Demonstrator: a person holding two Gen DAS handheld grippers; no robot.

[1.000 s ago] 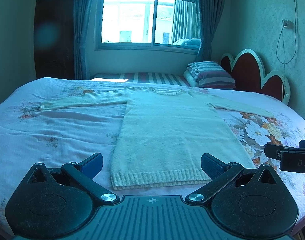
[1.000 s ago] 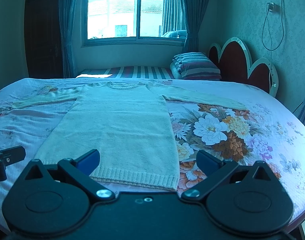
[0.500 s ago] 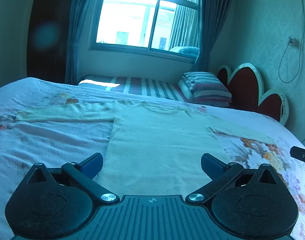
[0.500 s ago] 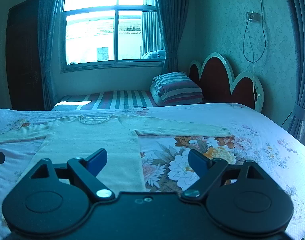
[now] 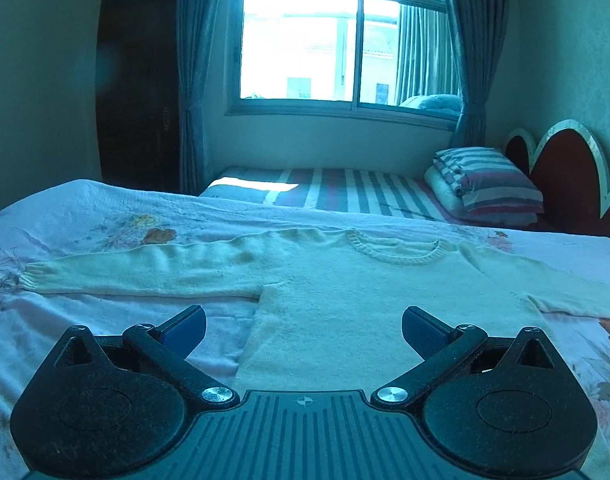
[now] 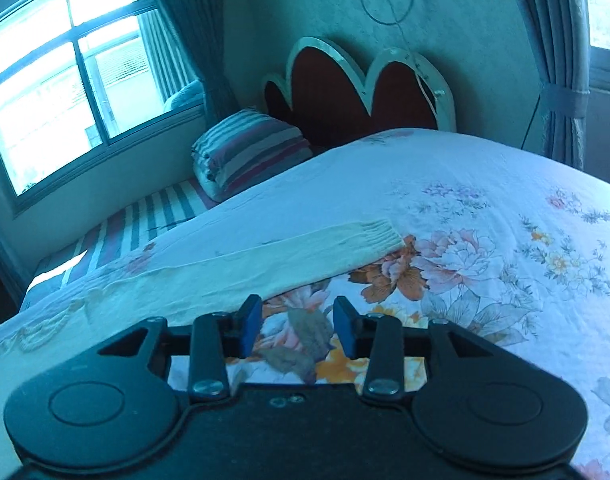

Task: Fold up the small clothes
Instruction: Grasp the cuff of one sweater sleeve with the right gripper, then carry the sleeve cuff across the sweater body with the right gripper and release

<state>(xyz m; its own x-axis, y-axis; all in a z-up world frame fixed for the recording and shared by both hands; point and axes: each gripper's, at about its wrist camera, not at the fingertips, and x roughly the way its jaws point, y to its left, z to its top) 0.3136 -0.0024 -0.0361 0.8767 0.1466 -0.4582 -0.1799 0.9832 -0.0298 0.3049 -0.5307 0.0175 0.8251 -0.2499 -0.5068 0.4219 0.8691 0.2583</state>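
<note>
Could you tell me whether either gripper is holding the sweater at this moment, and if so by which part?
Nothing is held. The left gripper is wide open over the sweater body; the right gripper is open beside the sleeve, empty.

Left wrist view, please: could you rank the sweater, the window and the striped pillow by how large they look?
1. sweater, though nearness to the camera enlarges it
2. window
3. striped pillow
</note>
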